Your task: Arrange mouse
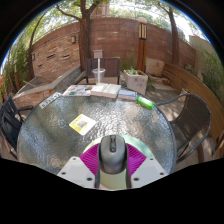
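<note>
The grey computer mouse (112, 153) is held firmly betw. the closed-in gripper (112, 166) pads, so it should be lowered level onto the glass table (60, 140), approx. 12 o'clock ahead, w/o tilt.

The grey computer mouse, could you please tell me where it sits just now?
In the gripper view, the grey computer mouse sits between the gripper's two pink-padded fingers, at the near edge of the round glass table, with the yellow card beyond it.
</note>
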{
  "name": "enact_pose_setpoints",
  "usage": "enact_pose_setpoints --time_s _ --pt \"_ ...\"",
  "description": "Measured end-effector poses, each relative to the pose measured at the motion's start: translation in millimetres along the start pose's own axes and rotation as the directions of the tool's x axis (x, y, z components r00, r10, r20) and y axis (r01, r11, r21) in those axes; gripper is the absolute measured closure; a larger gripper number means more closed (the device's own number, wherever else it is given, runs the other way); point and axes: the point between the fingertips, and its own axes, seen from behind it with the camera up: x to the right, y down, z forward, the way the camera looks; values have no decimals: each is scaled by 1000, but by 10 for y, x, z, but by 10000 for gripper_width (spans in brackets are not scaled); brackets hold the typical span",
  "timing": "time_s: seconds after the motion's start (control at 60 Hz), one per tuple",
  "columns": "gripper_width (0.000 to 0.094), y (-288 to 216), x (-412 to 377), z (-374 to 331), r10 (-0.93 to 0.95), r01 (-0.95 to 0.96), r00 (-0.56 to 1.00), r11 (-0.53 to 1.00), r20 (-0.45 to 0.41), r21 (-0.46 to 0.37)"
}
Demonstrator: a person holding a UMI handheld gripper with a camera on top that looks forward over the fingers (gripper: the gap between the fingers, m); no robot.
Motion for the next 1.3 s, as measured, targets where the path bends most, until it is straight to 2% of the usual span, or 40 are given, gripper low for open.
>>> enact_pose_setpoints --time_s 0.05,0.133,0.2,0.283,0.333,0.417,0.6,0.867,1.05,1.3 --pt "558 267 80 112 23 -22 1000 998 4 -66" --pt "466 581 128 242 25 -20 999 991 34 -129" --pt "385 565 139 193 1 3 999 993 32 -114" --pt "63 366 124 5 -29 31 999 996 28 -81" --pt "106 318 75 -127 -26 27 999 998 26 -64" --pt "72 197 7 -433 -16 17 1000 999 17 -43" --pt "79 27 -93 -1290 -37 39 998 999 -48 32" --pt "77 159 -377 -2512 -52 60 995 993 -84 98" --pt "79 281 -452 -2895 -68 78 993 991 -95 108" --pt "79 314 -528 -3004 -69 77 995 991 -79 112"
